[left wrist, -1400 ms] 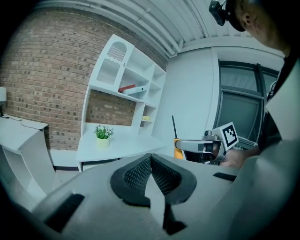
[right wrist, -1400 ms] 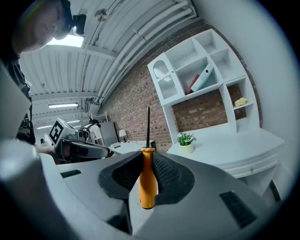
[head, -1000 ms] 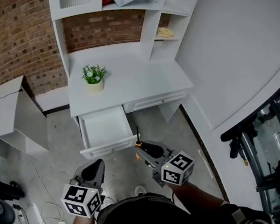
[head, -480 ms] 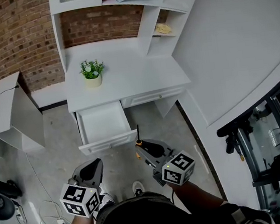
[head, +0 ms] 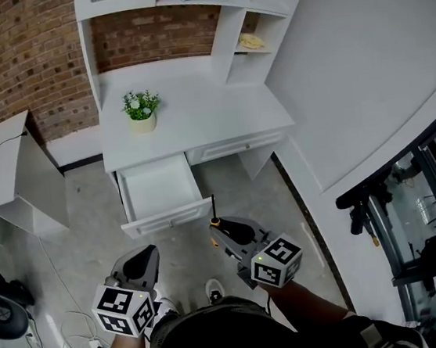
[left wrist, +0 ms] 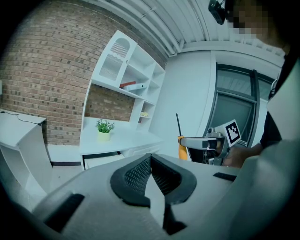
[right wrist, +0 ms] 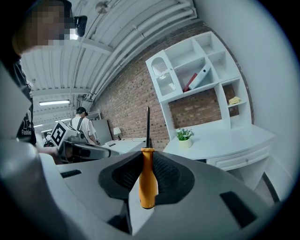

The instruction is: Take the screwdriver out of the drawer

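Note:
My right gripper [head: 223,231] [right wrist: 148,176] is shut on the screwdriver [right wrist: 147,180], an orange handle with a dark shaft standing upright between the jaws. In the head view the screwdriver [head: 214,215] sticks up just in front of the open drawer [head: 161,196], which looks empty and white inside. From the left gripper view the screwdriver [left wrist: 181,145] shows at the right, held by the other gripper. My left gripper [head: 139,266] [left wrist: 151,176] is shut with nothing between its jaws, low and left of the drawer.
A white desk [head: 212,123] carries a small potted plant [head: 141,110], with shelves [head: 251,23] above holding binders. A second white table [head: 1,176] stands at the left. Cables [head: 45,340] lie on the floor. A white wall [head: 363,73] runs along the right.
The view has shifted slightly, so the desk and drawer sit a little higher and more left. Both grippers hold their places, the right still gripping the screwdriver.

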Motion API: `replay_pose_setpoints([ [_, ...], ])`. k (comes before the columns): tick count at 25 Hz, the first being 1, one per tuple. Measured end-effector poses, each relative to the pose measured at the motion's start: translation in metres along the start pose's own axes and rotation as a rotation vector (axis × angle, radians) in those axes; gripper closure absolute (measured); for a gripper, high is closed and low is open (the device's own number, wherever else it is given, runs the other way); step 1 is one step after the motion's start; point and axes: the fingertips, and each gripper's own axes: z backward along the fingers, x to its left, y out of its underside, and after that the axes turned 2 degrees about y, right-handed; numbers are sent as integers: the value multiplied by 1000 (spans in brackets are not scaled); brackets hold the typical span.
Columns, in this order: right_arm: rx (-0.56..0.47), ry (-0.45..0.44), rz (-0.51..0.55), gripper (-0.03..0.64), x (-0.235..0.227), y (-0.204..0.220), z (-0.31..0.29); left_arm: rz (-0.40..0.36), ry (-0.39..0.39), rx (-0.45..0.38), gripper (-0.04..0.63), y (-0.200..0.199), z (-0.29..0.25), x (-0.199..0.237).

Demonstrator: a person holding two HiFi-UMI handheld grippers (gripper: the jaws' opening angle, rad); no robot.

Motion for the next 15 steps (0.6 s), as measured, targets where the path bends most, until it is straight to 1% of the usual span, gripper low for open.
replay_pose_setpoints([
  [15, -3, 3, -5, 543, -1, 2, 7, -15, 13, 5, 577, 1, -1, -9],
])
